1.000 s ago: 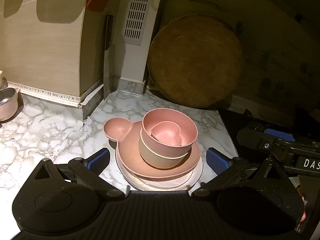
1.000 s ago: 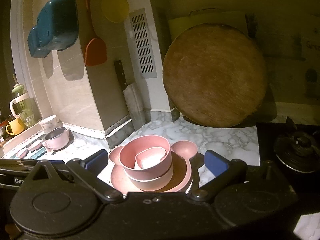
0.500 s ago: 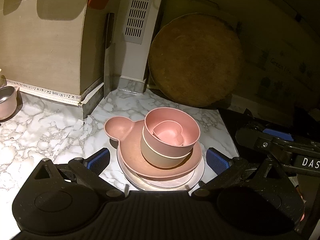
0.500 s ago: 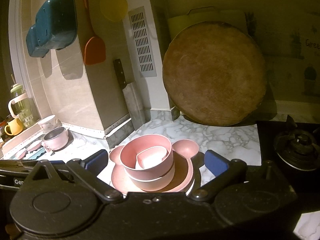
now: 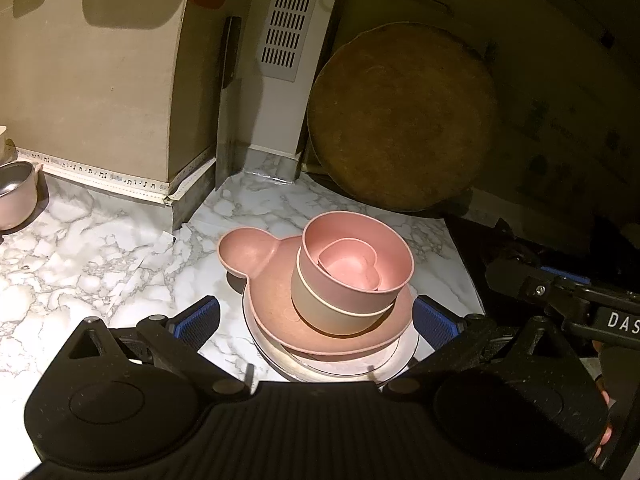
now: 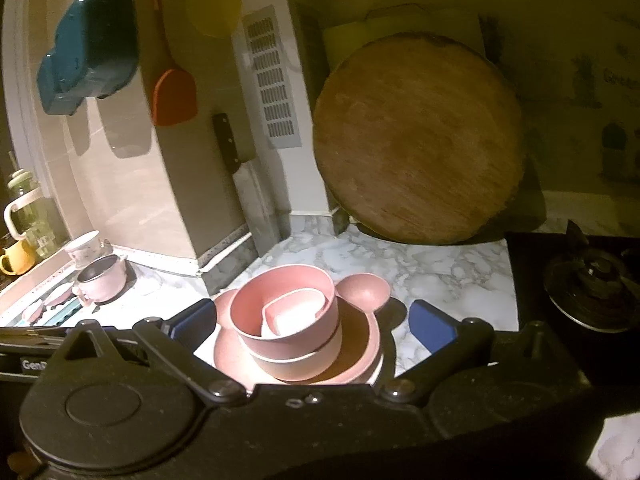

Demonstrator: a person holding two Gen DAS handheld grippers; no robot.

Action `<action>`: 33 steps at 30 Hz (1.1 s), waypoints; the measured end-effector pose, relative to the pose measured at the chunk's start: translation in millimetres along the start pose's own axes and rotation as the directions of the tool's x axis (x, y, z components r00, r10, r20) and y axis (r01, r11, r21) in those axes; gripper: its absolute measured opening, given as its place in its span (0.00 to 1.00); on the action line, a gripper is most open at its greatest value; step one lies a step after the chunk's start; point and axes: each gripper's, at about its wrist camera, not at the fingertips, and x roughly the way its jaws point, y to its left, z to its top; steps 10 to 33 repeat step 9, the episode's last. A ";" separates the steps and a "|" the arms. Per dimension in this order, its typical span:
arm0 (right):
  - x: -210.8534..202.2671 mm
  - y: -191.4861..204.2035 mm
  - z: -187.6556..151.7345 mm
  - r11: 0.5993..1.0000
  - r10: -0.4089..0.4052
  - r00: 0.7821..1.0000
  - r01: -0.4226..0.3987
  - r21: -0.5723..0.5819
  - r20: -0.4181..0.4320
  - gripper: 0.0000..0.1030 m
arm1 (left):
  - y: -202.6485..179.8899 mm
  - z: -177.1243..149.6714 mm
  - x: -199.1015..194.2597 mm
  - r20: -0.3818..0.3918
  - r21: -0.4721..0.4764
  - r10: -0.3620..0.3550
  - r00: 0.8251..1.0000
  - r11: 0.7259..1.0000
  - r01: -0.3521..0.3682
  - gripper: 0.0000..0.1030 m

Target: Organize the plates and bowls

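Both hand-held grippers, left point(image 5: 316, 322) and right point(image 6: 312, 322), have closed in slightly, jaws apart, empty. Stack point(image 5: 344, 284) unchanged near desk point(image 5: 100, 256) back corner: organizing appears complete.

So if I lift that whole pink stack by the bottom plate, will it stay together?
Probably shaky. The heart-shaped dish sits loose in the pink bowl, which nests tilted in the beige bowl, so they may slide. The eared plate overhangs the white plate and may tip.

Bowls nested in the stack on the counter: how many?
3. A beige bowl sits on the eared pink plate, a pink bowl sits inside it, and a small heart-shaped bowl sits innermost. More could be hidden between them.
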 end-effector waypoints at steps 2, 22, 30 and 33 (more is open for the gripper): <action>-0.2 -0.5 -0.7 1.000 -0.009 1.000 0.009 0.005 -0.006 1.00 | -0.1 -0.3 -0.3 0.001 0.002 -0.005 1.000 1.000 0.005 1.00; -4.0 0.7 -1.0 1.000 -0.029 1.000 0.029 -0.003 -0.009 1.00 | 1.5 -0.4 2.2 -0.010 -0.012 -0.026 1.000 1.000 0.026 1.00; -4.0 0.7 -1.0 1.000 -0.029 1.000 0.029 -0.003 -0.009 1.00 | 1.5 -0.4 2.2 -0.010 -0.012 -0.026 1.000 1.000 0.026 1.00; -4.0 0.7 -1.0 1.000 -0.029 1.000 0.029 -0.003 -0.009 1.00 | 1.5 -0.4 2.2 -0.010 -0.012 -0.026 1.000 1.000 0.026 1.00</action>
